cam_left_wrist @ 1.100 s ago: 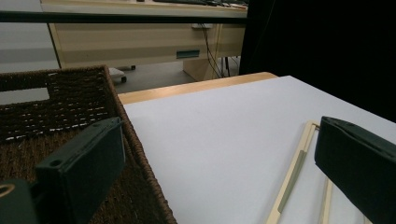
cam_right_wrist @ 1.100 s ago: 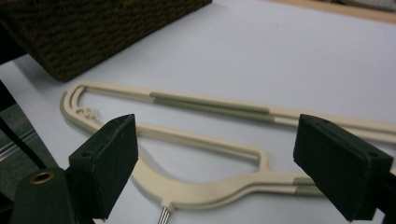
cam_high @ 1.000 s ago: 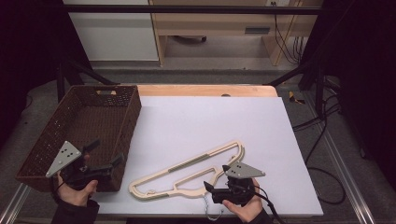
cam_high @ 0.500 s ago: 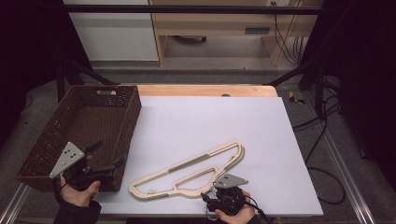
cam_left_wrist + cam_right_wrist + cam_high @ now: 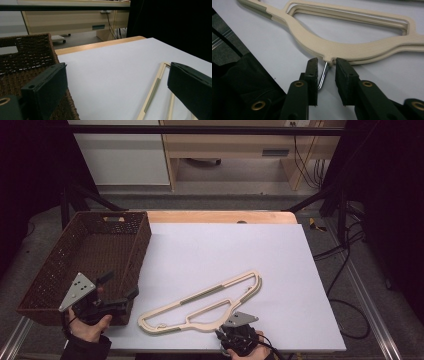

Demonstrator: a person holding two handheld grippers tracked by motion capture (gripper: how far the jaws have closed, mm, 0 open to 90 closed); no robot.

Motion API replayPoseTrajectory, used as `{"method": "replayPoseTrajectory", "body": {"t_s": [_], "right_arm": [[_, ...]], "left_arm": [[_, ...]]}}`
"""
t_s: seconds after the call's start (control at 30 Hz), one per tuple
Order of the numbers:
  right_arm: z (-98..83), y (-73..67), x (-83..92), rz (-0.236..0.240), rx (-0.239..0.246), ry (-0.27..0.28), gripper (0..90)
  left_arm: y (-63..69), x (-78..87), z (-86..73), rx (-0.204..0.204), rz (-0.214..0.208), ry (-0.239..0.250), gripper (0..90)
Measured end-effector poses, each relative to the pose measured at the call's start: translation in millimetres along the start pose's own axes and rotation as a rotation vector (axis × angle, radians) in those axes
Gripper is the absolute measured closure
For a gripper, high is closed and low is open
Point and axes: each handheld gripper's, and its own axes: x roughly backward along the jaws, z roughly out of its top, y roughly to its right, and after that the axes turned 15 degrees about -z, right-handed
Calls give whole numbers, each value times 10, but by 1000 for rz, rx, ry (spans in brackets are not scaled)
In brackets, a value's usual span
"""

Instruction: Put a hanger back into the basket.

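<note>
Hands sit low at my tabletop's (image 5: pixel 210 245) near edge. My right claw (image 5: pixel 325 66) has been closing around the cream plastic hanger's (image 5: pixel 200 302) metal hook (image 5: pixel 323 76), not pinching yet. My left claw (image 5: pixel 120 292) gapes empty by the brown woven basket (image 5: pixel 75 255).

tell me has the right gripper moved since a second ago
Yes. The right gripper has slid toward the near table edge, off the hanger, its jaws closing around the metal hook.

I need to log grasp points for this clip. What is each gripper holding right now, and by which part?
Nothing is clamped yet. The right gripper has been closing around the hanger's metal hook, pads not touching. The left gripper is open and empty.
</note>
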Motion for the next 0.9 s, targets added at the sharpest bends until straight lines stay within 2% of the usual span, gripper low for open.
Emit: {"method": "replayPoseTrajectory", "body": {"t_s": [0.17, 0.33, 0.37, 0.47, 0.57, 0.6, 0.77, 0.8, 0.9], "right_arm": [[-4, -2, -4, 22, -13, -13, 824], [-3, -11, -5, 23, -34, -18, 830], [-1, -22, -6, 11, -44, -21, 833], [0, -18, -8, 10, -40, -18, 836], [2, -6, -8, 9, -44, -20, 843], [5, -11, 0, 17, -61, -24, 847], [17, 0, 8, 14, -81, -22, 860], [22, -8, 17, 11, -97, -32, 862], [24, 2, 16, 5, -97, -25, 866]], "left_arm": [[36, -67, -26, 2, -15, -13, 27], [101, -144, -55, -8, -41, -40, 30], [116, -161, -59, -12, -46, -47, 31], [171, -215, -72, -21, -64, -59, 32], [232, -271, -88, -25, -85, -74, 34], [251, -290, -93, -31, -92, -81, 34], [371, -407, -141, -40, -137, -118, 38], [396, -434, -154, -43, -147, -128, 39], [467, -520, -200, -55, -173, -161, 42]]}}
